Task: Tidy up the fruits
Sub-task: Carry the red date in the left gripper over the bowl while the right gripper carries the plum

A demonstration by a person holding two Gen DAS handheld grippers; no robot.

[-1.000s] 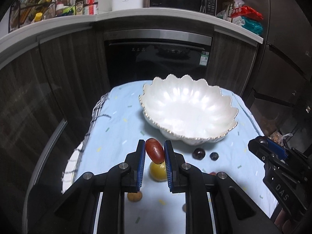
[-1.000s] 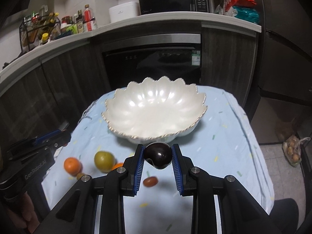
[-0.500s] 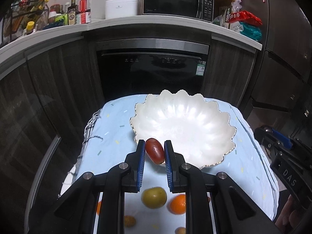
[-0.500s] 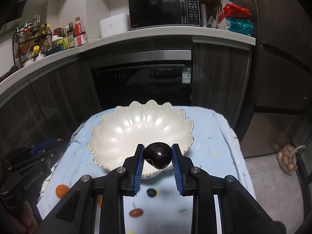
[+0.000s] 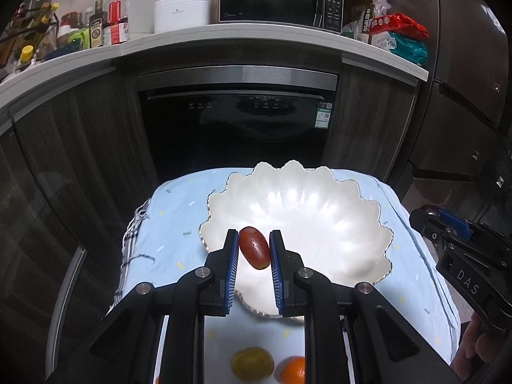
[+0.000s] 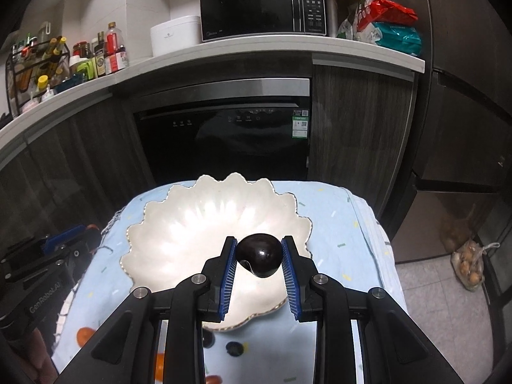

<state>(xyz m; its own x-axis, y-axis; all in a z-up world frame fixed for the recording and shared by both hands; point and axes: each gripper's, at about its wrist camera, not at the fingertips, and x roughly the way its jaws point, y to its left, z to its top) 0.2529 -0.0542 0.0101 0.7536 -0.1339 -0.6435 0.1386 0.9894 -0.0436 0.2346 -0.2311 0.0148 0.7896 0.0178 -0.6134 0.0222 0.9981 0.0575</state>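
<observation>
Both grippers are up in the air over the near rim of the white scalloped bowl [image 5: 307, 224], pointing forward and down at it. The left gripper [image 5: 254, 249] is clamped on a red oblong fruit [image 5: 254, 248], sitting tilted between the blue pads [image 5: 232, 275]. The right gripper [image 6: 259, 257] is squeezed on a dark, nearly black fruit [image 6: 260, 257]. On the light blue cloth [image 5: 179, 211] nearer than the bowl lie a yellow-green fruit [image 5: 252, 363] and an orange [image 5: 292, 369], side by side.
</observation>
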